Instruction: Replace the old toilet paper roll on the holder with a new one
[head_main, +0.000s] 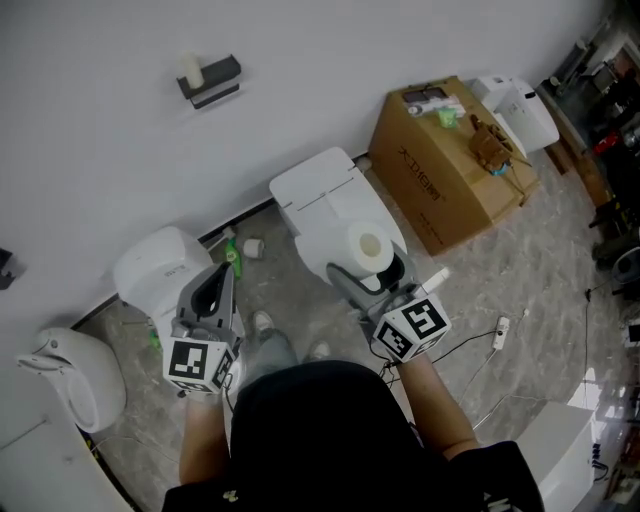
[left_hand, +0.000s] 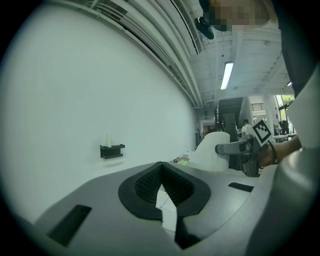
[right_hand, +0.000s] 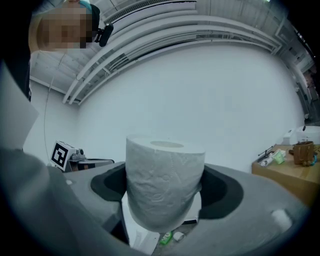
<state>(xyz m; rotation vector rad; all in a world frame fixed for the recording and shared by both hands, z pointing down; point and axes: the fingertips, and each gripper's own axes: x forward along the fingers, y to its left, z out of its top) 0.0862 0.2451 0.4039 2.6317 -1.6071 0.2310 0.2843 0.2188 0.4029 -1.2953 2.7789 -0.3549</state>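
A black holder (head_main: 210, 80) is fixed to the white wall, with a small, nearly bare old roll (head_main: 190, 69) standing on it. The holder (left_hand: 112, 150) and old roll (left_hand: 107, 140) also show in the left gripper view, some way ahead of the gripper. My right gripper (head_main: 373, 270) is shut on a full new toilet paper roll (head_main: 371, 246), held upright. In the right gripper view the new roll (right_hand: 164, 182) fills the gap between the jaws of the right gripper (right_hand: 164, 197). My left gripper (head_main: 220, 280) is shut and empty; in its own view the left gripper (left_hand: 162, 186) has both pads together.
A white toilet (head_main: 325, 195) and a second one (head_main: 160, 265) stand on the floor below the wall. A cardboard box (head_main: 440, 175) with small items on top is at the right. A green bottle (head_main: 232, 258) and a small roll (head_main: 254, 246) lie by the wall. A power strip (head_main: 501, 332) lies on the floor.
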